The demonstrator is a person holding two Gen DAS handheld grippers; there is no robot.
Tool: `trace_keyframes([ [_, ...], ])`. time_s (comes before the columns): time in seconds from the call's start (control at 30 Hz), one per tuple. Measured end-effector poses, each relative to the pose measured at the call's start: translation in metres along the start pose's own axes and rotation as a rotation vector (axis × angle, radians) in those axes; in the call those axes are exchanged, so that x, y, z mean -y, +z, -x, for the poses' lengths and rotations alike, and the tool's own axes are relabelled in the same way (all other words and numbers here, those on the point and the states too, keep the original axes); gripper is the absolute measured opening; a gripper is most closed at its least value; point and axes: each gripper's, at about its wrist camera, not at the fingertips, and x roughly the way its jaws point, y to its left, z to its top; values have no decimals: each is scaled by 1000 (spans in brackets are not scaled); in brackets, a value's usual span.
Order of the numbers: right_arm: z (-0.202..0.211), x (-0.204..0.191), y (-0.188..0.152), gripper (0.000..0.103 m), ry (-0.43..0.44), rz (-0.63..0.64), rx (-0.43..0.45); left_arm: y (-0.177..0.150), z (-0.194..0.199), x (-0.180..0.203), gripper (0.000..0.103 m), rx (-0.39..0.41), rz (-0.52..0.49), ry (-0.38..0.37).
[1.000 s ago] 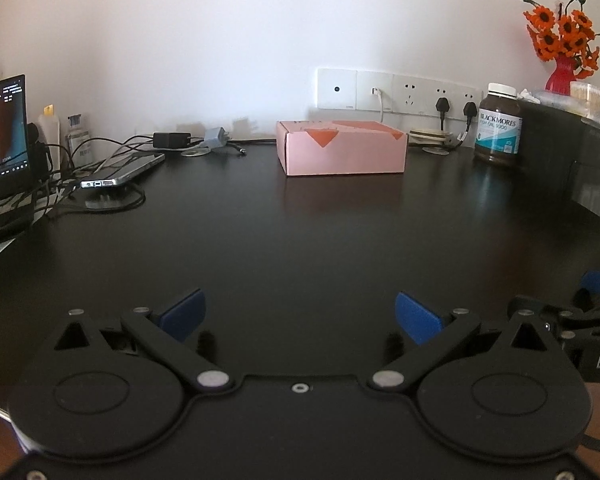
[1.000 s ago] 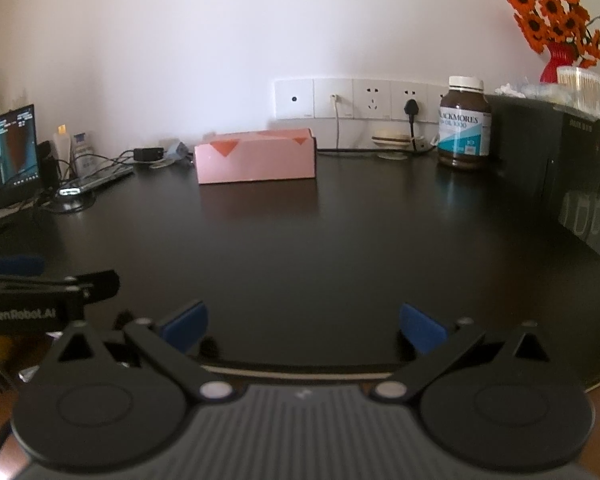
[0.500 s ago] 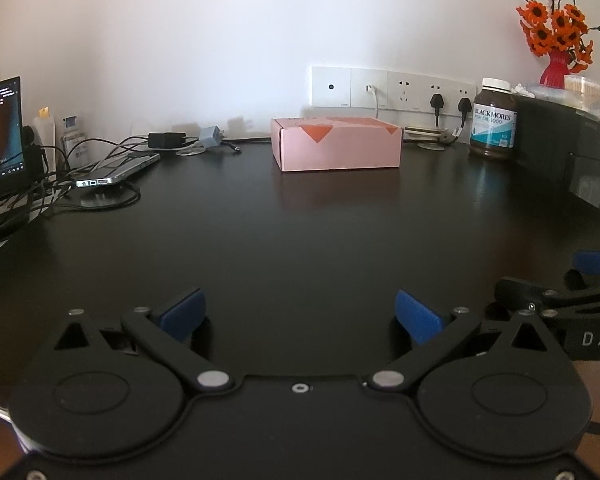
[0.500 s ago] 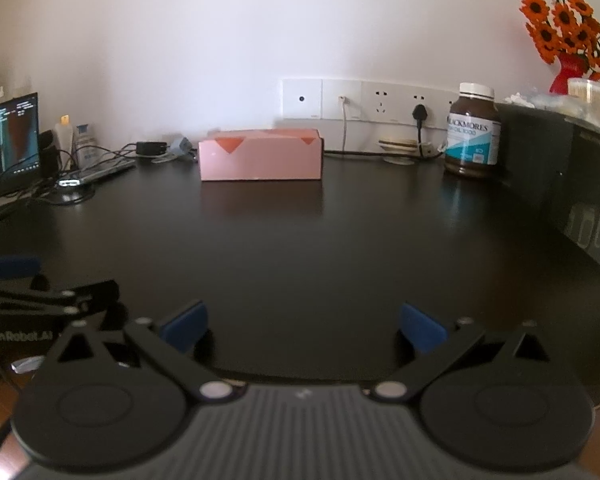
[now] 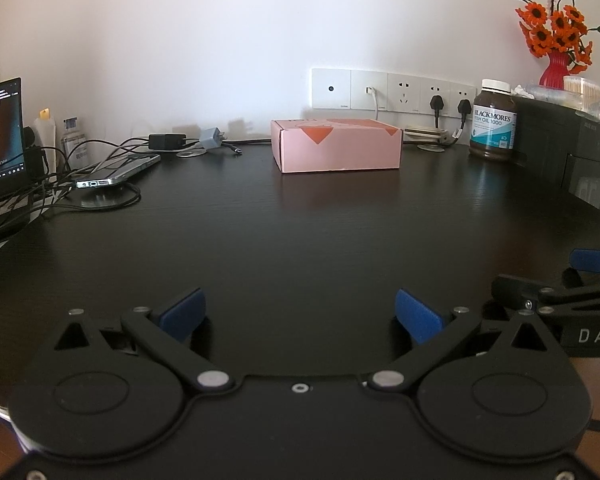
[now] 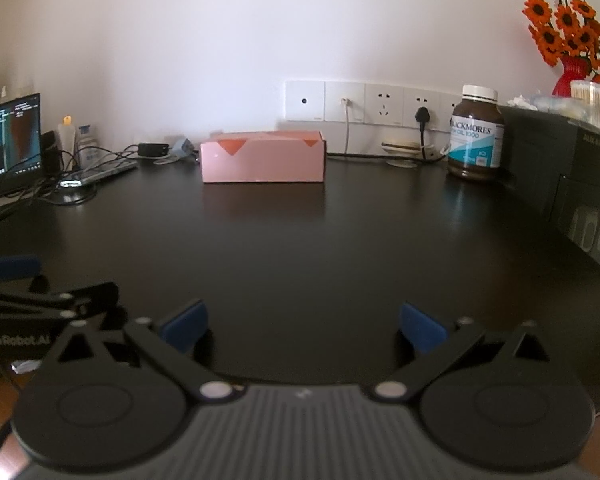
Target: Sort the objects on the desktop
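A pink cardboard box (image 5: 336,150) (image 6: 262,157) lies closed near the wall at the back of the black desk (image 5: 300,232). A brown pill bottle (image 5: 494,120) (image 6: 476,134) with a white cap stands to its right. My left gripper (image 5: 300,314) hovers open over the desk's near edge, nothing between its blue pads. My right gripper (image 6: 303,324) is open too, beside it, also empty. Each gripper shows at the edge of the other's view.
A phone (image 5: 118,174) lies among tangled cables with chargers at the back left, next to a lit screen (image 5: 0,140). Wall sockets (image 5: 392,90) run behind the box. A dark cabinet (image 5: 568,152) at the right carries a red vase of orange flowers (image 5: 554,36).
Both grippers have shifted slightly, so the box and the bottle sit a little differently in each view. Both stay open and empty. Nothing on the desk has moved.
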Motion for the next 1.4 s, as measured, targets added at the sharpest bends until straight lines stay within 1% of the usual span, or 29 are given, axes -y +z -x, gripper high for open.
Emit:
trace_keyframes([
  [0.2, 0, 0, -1, 102, 0, 0, 1, 0, 0, 0, 103, 0, 0, -2],
  [0.43, 0, 2, -1, 102, -8, -5, -1, 1, -2, 3, 103, 2, -9, -22],
  [1.27, -2, 10, -1, 102, -20, -11, -1, 1, -5, 8, 103, 12, -16, -42],
  [1.4, 0, 6, -3, 102, -26, -14, -3, 1, -5, 9, 103, 17, -14, -40],
])
